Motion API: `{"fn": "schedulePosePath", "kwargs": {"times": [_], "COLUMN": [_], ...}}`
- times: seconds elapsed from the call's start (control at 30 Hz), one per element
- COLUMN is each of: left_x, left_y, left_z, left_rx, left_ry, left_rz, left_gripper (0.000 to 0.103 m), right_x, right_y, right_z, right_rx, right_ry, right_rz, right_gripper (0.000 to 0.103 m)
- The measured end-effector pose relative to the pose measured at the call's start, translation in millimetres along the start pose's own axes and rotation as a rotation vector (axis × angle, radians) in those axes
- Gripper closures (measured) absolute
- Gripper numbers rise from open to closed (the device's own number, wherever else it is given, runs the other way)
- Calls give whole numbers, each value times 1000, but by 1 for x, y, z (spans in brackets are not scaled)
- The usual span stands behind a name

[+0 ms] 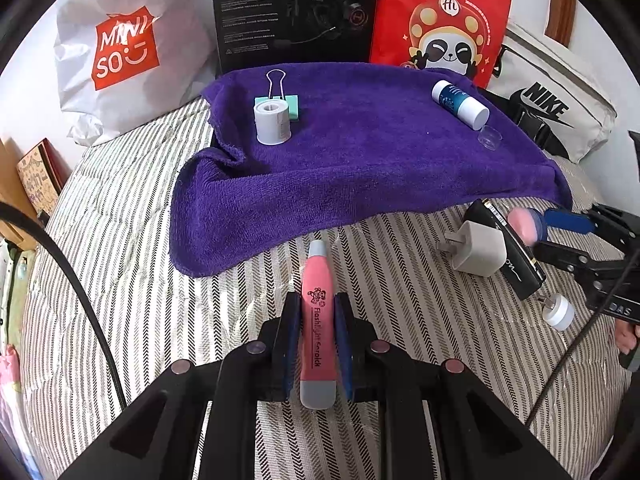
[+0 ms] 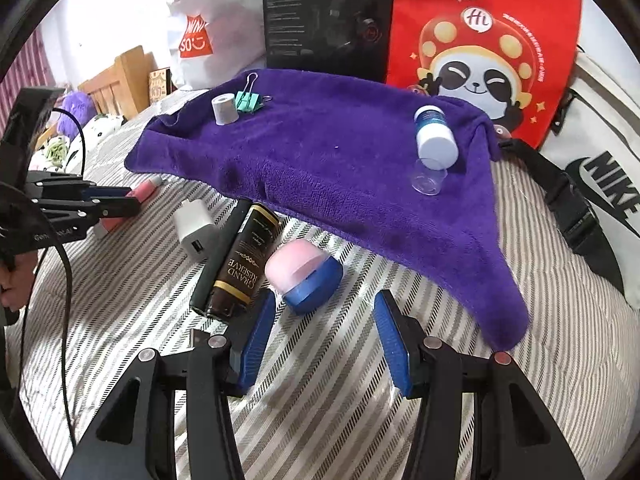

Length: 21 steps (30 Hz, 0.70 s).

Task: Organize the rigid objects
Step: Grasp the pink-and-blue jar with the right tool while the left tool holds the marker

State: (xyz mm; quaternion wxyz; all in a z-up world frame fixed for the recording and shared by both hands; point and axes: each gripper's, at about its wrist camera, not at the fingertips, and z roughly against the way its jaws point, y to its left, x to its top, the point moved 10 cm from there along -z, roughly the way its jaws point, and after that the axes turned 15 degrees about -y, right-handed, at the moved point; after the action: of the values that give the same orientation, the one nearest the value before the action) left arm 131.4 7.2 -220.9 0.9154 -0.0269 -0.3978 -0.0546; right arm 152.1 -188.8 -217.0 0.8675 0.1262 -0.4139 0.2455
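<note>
One pink flashlight pen lies lengthwise between the pads of the left claw, clamped tight and held over the striped bed cover, its grey tip pointing toward the purple towel. One towel is spread on the bed; on it are four things: one grey tape roll standing upright, touching one mint binder clip behind it, and near the far right edge one blue-and-white bottle on its side with one clear cap just beside it. Off the towel, on the bed cover, lie one white charger plug, one thin black stick touching one dark brown tube, one pink-and-blue round jar, and one small white knob. The right claw stands half open, empty, its blue pads either side of the bare cover just short of the jar; the left pad is close to the brown tube's end. Behind stand one white shopping bag, one black box, one red panda bag and one white sports bag.
</note>
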Motion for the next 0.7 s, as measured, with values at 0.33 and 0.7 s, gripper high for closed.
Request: {"fn": "schedulePosePath", "kwargs": {"times": [0.33,0.7], "left_x": [0,0], "left_y": [-1,-1], "left_z": [0,1], "left_rx": [0,-6], "left_ry": [-2,-6], "left_rz": [0,0], "left_gripper": [86,86], "right_x": [11,1], "right_y": [2,-2], "right_z": [-26,-9], "right_rx": [7,-45], "right_ry": [-9,16], "right_rz": [42,3], "right_gripper": [46,67]}}
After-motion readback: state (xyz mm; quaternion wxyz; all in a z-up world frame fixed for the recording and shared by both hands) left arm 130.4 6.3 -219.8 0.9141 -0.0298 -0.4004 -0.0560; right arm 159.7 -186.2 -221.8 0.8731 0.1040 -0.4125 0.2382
